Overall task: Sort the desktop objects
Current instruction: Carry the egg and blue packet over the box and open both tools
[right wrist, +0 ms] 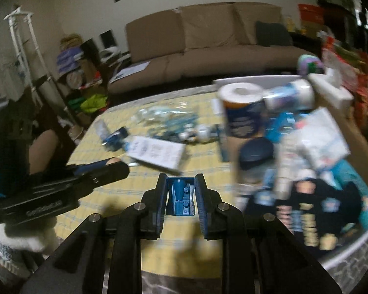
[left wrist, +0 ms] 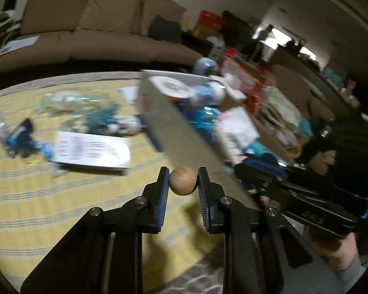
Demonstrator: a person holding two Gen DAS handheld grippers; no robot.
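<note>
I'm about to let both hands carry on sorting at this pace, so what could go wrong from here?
1. The wooden ball is round and pinched only at its sides by the left gripper; a jolt could squirt it out.
2. The right gripper holds a small blue sharpener beside a crowded cardboard box; the paper roll inside could get knocked.
3. The two grippers are close together and could collide.

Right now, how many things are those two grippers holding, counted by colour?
Tan: 1, the wooden ball in the left gripper
Blue: 1, the pencil sharpener in the right gripper
Total: 2
</note>
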